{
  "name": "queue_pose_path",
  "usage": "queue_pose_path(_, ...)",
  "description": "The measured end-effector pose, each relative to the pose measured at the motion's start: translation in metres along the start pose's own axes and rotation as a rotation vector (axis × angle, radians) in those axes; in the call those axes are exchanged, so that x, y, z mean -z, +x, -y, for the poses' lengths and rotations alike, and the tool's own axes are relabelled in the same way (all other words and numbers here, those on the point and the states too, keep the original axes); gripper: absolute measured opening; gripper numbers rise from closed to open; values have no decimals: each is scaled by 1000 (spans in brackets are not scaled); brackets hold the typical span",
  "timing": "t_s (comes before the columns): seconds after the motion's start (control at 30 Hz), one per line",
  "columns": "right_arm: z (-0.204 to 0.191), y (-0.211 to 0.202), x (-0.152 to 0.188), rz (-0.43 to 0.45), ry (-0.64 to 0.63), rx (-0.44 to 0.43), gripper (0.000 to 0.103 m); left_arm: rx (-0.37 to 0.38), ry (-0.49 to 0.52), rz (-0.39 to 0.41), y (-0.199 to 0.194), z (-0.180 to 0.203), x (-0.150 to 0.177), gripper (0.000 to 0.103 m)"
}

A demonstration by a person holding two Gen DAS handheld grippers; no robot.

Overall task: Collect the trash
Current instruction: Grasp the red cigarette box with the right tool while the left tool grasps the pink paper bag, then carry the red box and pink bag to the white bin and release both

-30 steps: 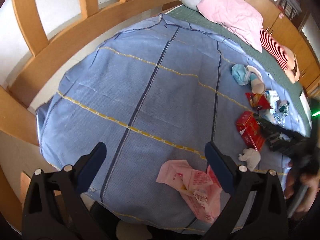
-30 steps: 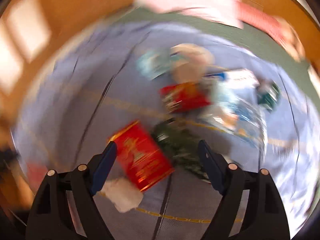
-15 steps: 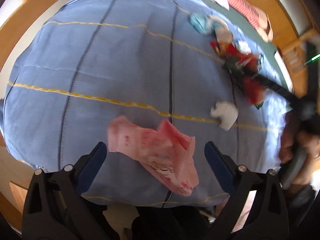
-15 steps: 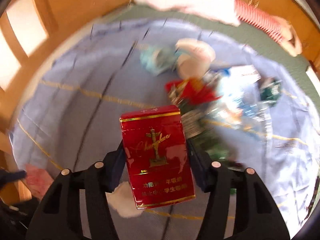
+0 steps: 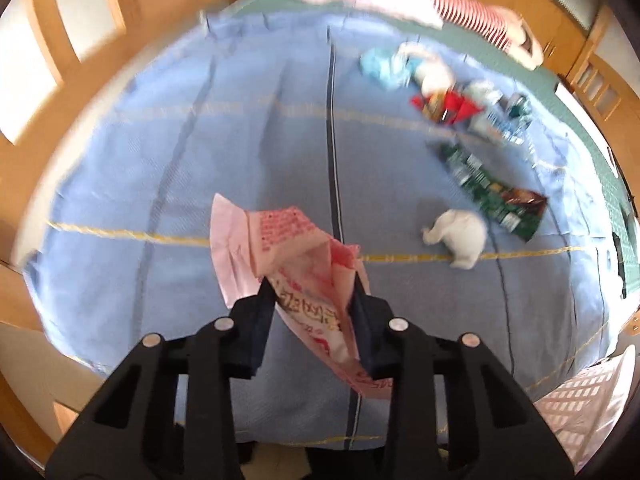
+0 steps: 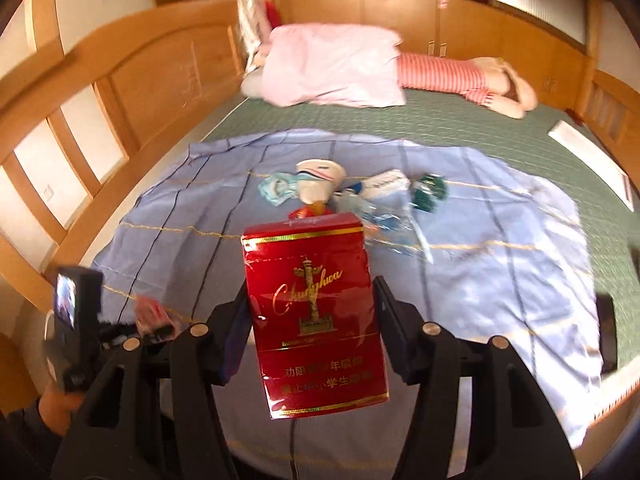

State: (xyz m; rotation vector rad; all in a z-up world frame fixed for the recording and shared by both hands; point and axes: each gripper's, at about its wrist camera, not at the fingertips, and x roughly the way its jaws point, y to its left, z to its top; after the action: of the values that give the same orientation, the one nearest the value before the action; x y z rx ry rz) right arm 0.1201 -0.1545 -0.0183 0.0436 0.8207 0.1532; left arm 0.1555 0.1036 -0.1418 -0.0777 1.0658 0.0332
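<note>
Left gripper (image 5: 314, 294) was clamped on the pink bag (image 5: 296, 264), pinching a crumpled fold low on it; the rest of the bag flopped out above and below the jaws, lifted off the blue cloth (image 5: 200, 152). Thin, soft and probably very light, so it likely slips or tears if tugged; a bunched fold is the better hold than a single edge.

Right gripper (image 6: 310, 316) was closed on the red box (image 6: 316, 316), jaws on its two narrow sides around mid-height, box upright and held clear of the cloth. Looked like stiff card, light, probably empty, glossy wrap so maybe slippery; a hard squeeze would likely crush it, and the side grip seemed fine.

Still on the cloth, well beyond the fingers: tissue wad (image 5: 460, 238), soft, any pinch should do; green wrapper (image 5: 492, 192) just beside it, flat and crinkly, best taken by an edge; farther off a pile with a paper cup (image 6: 320, 184), blue mask (image 6: 276, 190) and red wrapper (image 5: 448, 106). Basket (image 5: 584, 404) corner showed at lower right of the left view, likely the drop point. Pink pillow (image 6: 332, 66) lay far back on the bed.
</note>
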Motion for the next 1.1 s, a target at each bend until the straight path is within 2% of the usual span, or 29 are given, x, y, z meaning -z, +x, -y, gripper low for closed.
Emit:
queue_pose_path(0.07, 10, -25, 18, 29, 9, 26, 57, -46, -1, 97, -38, -2, 6, 37)
queue_pose_path(0.13, 19, -45, 36, 51, 29, 60, 57, -59, -24, 175, -70, 0, 14, 37)
queue_pose_path(0.23, 31, -69, 58, 71, 81, 55, 57, -69, -51, 293, -124, 10, 36, 37)
queue_pose_path(0.33, 39, -89, 77, 94, 109, 65, 57, -89, -24, 389, -169, 24, 53, 37)
queue_pose_path(0.5, 46, -123, 98, 140, 114, 83, 57, -75, 25, 534, -230, 57, 80, 37)
queue_pose_path(0.67, 55, -147, 108, 182, 118, 100, 57, -46, 81, 582, -262, 88, 99, 37)
queue_pose_path(0.97, 60, -179, 125, 221, 114, 110, 57, -15, 132, 614, -284, 116, 118, 37)
queue_pose_path(1.1, 71, -192, 135, 217, 122, 153, 57, 17, 160, 610, -287, 128, 124, 37)
